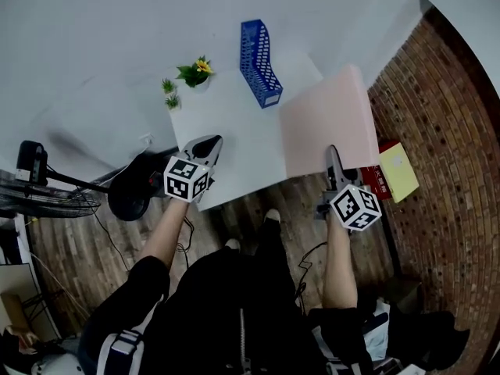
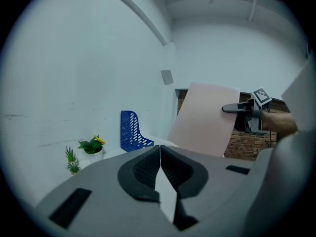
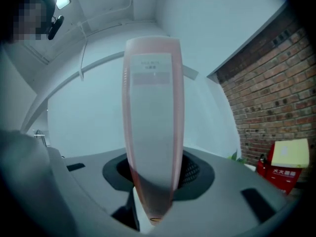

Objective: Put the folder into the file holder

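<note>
Right tongs (image 1: 333, 165) clamp the near edge of the pink folder (image 1: 326, 122), holding it raised and tilted beside the tabletop (image 1: 226, 131). Left tongs (image 1: 206, 148) are closed and empty. Ahead, between both tongs, stands the blue file holder (image 1: 258, 57).

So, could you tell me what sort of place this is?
Most likely a small office or studio corner set up for desk work: a white table carrying a blue file holder and potted plants, a pink folder, plus a brick wall.
</note>
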`<action>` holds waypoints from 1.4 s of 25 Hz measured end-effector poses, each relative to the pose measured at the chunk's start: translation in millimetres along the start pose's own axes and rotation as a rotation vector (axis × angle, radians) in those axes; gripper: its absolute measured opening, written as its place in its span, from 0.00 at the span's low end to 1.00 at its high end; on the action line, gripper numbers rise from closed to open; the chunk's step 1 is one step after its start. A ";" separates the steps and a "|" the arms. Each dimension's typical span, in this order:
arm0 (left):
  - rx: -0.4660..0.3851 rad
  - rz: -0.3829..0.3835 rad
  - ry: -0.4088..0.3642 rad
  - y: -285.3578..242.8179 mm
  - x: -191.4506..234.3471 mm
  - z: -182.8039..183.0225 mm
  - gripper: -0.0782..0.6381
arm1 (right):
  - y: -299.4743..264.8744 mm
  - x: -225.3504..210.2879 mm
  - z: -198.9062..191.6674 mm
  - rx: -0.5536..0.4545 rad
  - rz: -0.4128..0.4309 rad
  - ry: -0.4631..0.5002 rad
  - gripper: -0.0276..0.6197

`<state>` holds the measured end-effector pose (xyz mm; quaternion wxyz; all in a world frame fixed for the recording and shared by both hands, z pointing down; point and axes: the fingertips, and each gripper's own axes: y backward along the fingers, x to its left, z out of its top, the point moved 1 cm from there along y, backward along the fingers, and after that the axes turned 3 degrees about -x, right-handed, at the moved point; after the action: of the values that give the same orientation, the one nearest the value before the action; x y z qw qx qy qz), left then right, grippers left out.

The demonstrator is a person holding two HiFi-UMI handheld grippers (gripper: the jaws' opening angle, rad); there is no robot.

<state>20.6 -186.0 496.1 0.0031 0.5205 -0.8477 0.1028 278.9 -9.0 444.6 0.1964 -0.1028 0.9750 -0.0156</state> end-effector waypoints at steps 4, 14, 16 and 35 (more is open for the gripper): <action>-0.012 0.081 0.017 -26.1 18.2 9.3 0.14 | -52.7 -11.2 12.1 0.031 0.079 0.002 0.29; -0.030 0.258 0.067 -81.8 34.1 21.2 0.14 | -166.9 -35.6 49.6 0.075 0.240 0.053 0.29; -0.025 0.292 0.075 -89.5 37.1 20.5 0.14 | -183.7 -38.5 55.6 0.074 0.265 0.064 0.29; -0.041 0.415 0.126 -111.6 70.0 19.0 0.14 | -289.3 -15.0 86.8 0.048 0.348 0.080 0.29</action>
<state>89.0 -299.9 504.4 0.0454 0.3272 -0.9367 0.1163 382.2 -288.0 390.7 0.1596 0.0731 0.9844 -0.0087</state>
